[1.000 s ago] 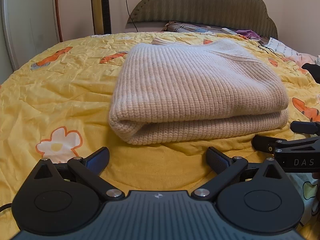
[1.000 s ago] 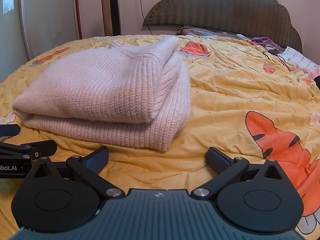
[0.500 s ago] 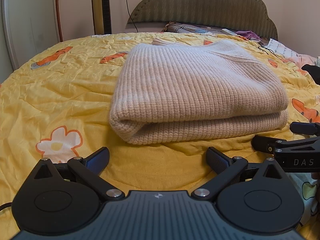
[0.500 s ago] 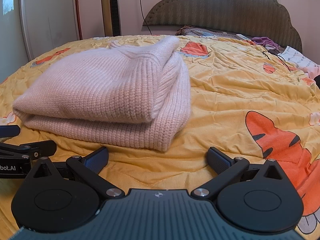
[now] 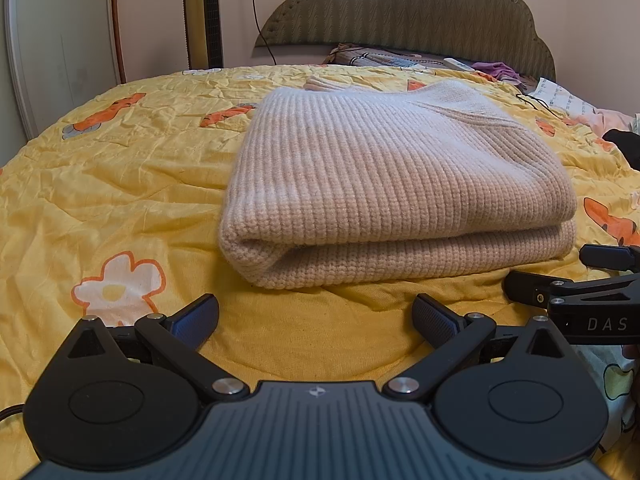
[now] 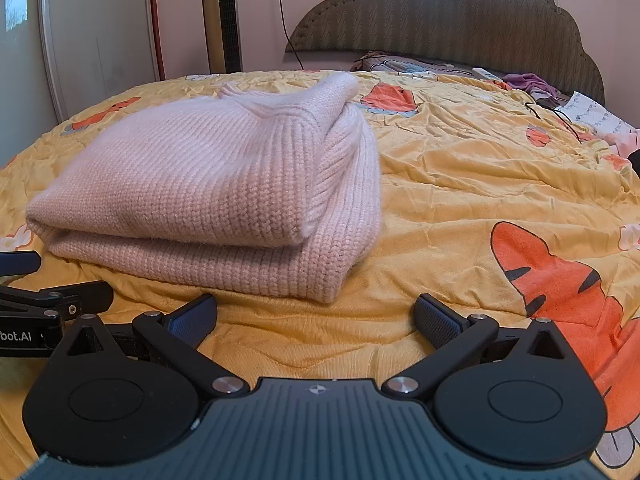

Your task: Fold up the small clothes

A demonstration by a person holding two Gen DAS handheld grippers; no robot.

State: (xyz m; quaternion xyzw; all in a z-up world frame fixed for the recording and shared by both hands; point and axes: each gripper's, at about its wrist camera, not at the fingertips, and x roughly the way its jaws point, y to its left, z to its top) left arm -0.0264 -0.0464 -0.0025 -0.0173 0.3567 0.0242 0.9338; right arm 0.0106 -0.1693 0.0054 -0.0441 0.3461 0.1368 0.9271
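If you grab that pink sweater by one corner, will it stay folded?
Probably not. The sweater is soft, thick knit folded in loose layers, so a lifted corner would likely flop open. It looks chunky, so perhaps heavy enough to sag. Pushed, it may bunch on the wrinkly bedspread.

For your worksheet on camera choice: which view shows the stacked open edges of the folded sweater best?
The right wrist view: the sweater turns its layered right end and corner toward that camera. The left wrist view shows the sweater front-on, with the rounded fold at its left and that end foreshortened.
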